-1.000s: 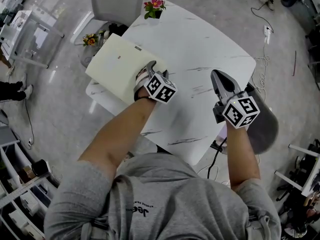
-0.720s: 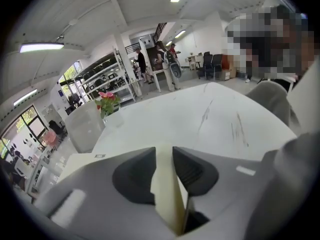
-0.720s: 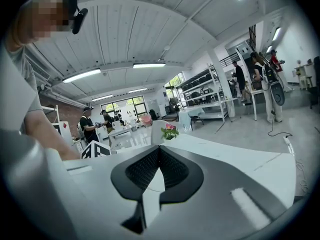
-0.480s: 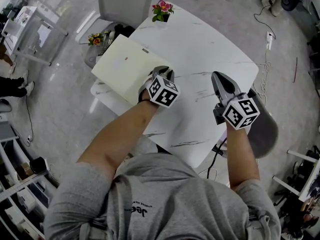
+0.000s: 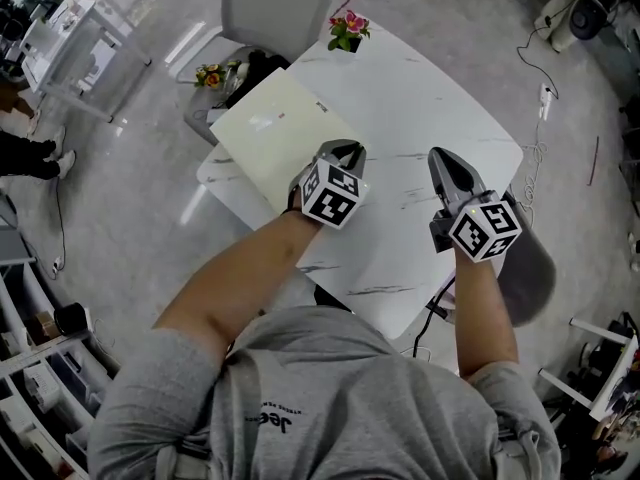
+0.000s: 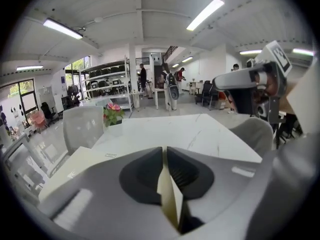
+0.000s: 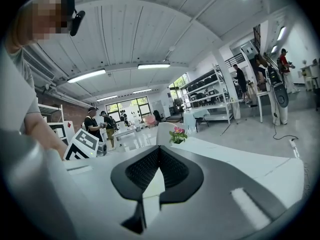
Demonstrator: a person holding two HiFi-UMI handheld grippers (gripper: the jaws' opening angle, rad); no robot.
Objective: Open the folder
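Grip is on, basically. Your left gripper (image 6: pixel 165 151) has just been closing, and its jaws now pinch a thin cream sheet (image 6: pixel 169 196) between them. I read that as the folder's cover, caught at its near edge. In the head view the folder (image 5: pixel 275 133) lies on the left part of the white table (image 5: pixel 430 98), close to that side's edge, with the left gripper at the corner nearest you. Your right gripper (image 7: pixel 159 149) is pressed together on nothing (only bare tabletop shows past its tips). It hangs over the table well to the right of the folder, not touching it.

Progress-wise, reaching and grabbing the cover look done. The opening itself isn't. From above the folder reads as one flat cream slab with no inside page showing, so I'd call it closed or barely cracked. I can't tell from up there whether the pinched corner has lifted off the stack at all.

What's left, as I see it: swing that cover up and over about its spine until it lies flat, then let go. With nothing pinning the bottom down, the whole folder could lift or slide along instead of hinging. The little flower pot (image 5: pixel 348 30) at the far edge sits well apart from all this.
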